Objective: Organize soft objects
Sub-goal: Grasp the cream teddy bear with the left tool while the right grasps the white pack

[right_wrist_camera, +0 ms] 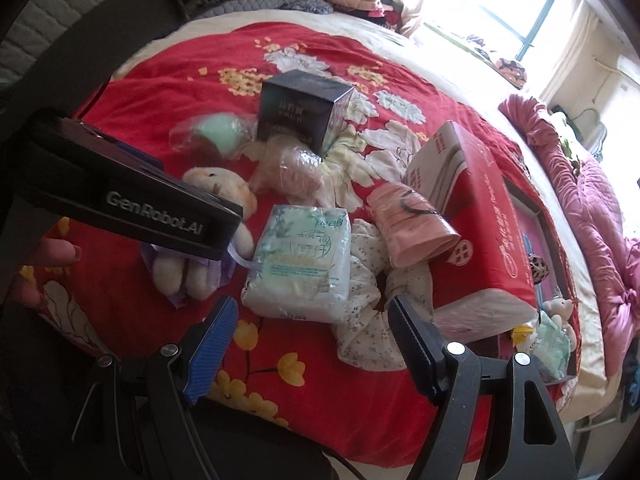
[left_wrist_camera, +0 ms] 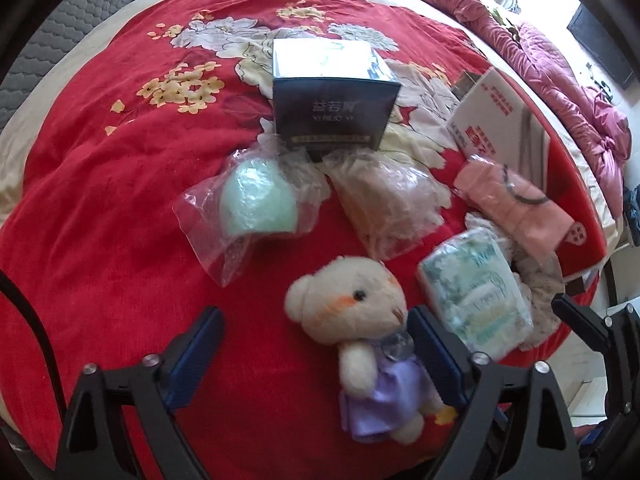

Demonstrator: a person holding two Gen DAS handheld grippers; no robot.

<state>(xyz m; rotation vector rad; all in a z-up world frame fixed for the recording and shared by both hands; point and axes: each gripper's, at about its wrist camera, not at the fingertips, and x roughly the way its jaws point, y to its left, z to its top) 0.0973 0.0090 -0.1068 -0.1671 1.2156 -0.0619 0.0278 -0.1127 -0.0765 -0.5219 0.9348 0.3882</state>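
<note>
The bed [left_wrist_camera: 100,208], spread with a red floral quilt, carried everything, probably so the soft things could be sorted where they lay. The red carton [right_wrist_camera: 480,216] sat at about three o'clock of the cluster and the dark box [left_wrist_camera: 332,116] at twelve, likely as bins. Around them lay the tissue pack [right_wrist_camera: 300,256], the pink roll [right_wrist_camera: 412,224] and the bagged green sponge [left_wrist_camera: 256,204]. The teddy bear [left_wrist_camera: 360,320] lay at six o'clock, between the wide-spread blue pads of the left tool [left_wrist_camera: 316,344], untouched, seemingly lined up for a grasp. The right tool [right_wrist_camera: 312,344] hovered wide too, empty, angled down over the tissue pack.
</note>
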